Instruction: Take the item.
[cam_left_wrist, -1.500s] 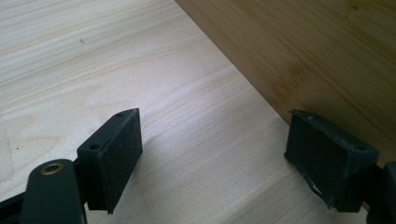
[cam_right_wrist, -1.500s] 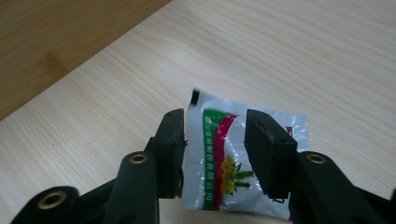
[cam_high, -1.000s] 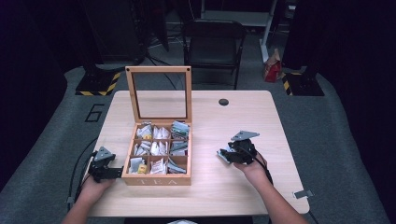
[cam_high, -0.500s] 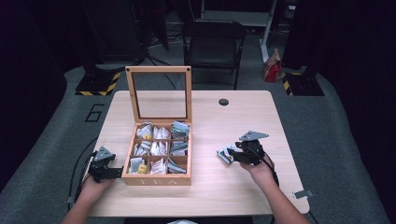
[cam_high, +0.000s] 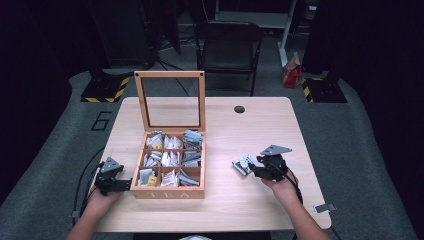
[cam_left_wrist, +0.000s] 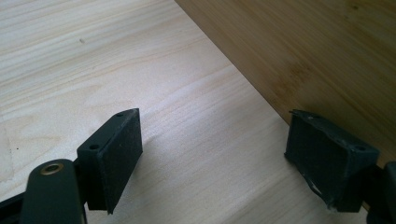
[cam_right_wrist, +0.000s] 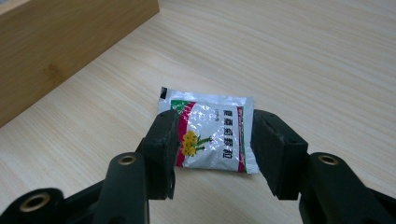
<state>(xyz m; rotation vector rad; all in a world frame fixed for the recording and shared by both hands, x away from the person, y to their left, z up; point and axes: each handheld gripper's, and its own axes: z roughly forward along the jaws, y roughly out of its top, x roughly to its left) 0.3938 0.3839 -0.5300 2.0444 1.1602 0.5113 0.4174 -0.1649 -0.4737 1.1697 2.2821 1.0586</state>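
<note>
A light wooden counter (cam_high: 220, 200) carried an open wooden tea box (cam_high: 170, 165) with "TEA" on its front wall. Its lid (cam_high: 170, 100), a wooden frame around a clear pane, stood upright at the back. Inside, the box was divided into compartments holding packets; from the high view they were too small to tell apart, beyond white, green and 1 yellow item near the front left.

The left claw (cam_high: 122, 186) rested low on the counter at the front left corner of the box. In the left gripper view its 2 black jaws stood wide apart with only bare counter between them, and the right-hand pad (cam_left_wrist: 327, 156) sat just beside the box's plain wooden side wall (cam_left_wrist: 317, 51), touching it or very nearly; I could not tell which.

The right claw (cam_high: 252, 170) was well to the right of the box, held by the person's right hand (cam_high: 280, 182), with a grey three-cornered plate (cam_high: 275, 149) on top. A single sachet (cam_right_wrist: 210, 135) lay flat on the counter between its jaws. The sachet was silvery white with a green and red border, yellow flowers and printed characters. The jaws were partly spread, 1 at each side edge of the sachet, framing it closely; whether the pads (cam_right_wrist: 163, 144) actually pressed it was not clear. In the right gripper view, a wall of the box showed at the upper left, apart from the sachet.

A small dark round hole (cam_high: 239, 109) sat near the counter's far edge. A dark folding chair (cam_high: 227, 47) stood beyond the counter.
</note>
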